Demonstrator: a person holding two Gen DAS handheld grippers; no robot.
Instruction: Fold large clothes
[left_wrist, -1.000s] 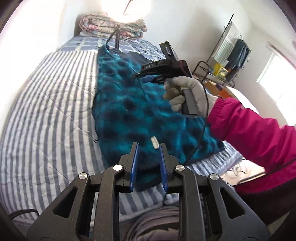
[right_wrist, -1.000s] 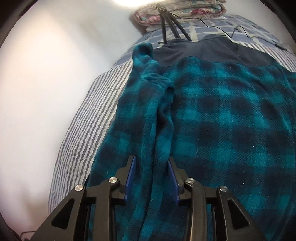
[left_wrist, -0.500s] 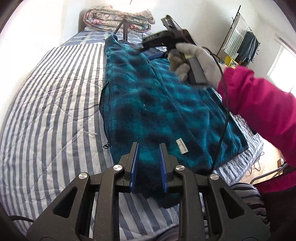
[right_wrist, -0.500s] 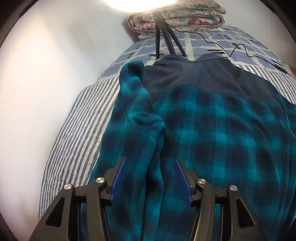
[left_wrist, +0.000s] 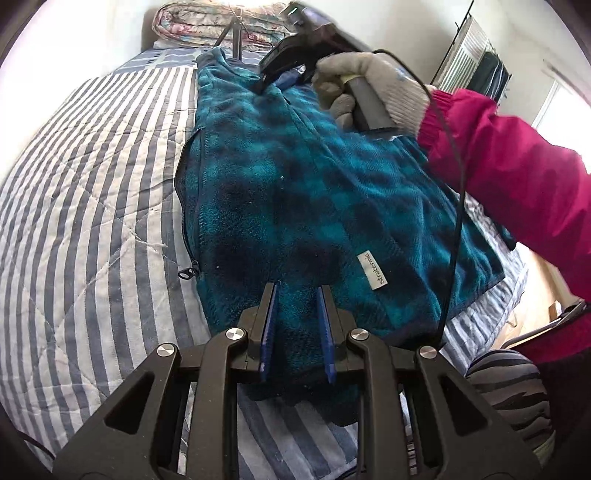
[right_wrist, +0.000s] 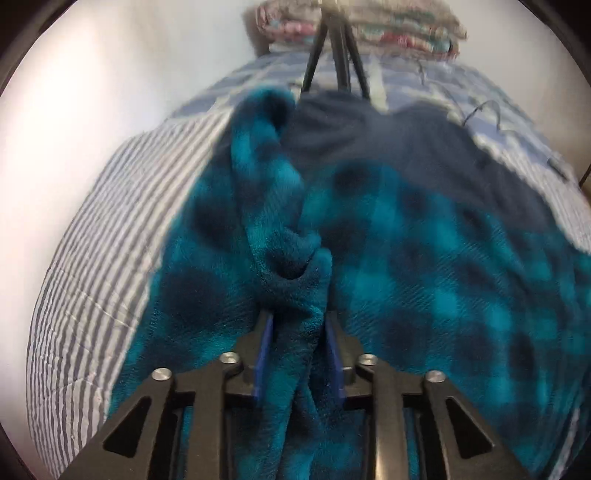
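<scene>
On the bed (left_wrist: 85, 206), a striped quilt stretches bare toward the left edge; the teal plaid fleece jacket (left_wrist: 295, 192) lies along the right side, long axis running from the hem at the near edge up to its navy yoke near the tripod (right_wrist: 334, 48) at the head. The left gripper (left_wrist: 297, 295) has its fingers narrow, fleece hem bunched between them. The right gripper (right_wrist: 299, 325), whose fingers have just been closing, pinches a raised sleeve ridge. The fleece looks soft, thick, light and unslippery; seams, hem and cuffs offer the best hold.
</scene>
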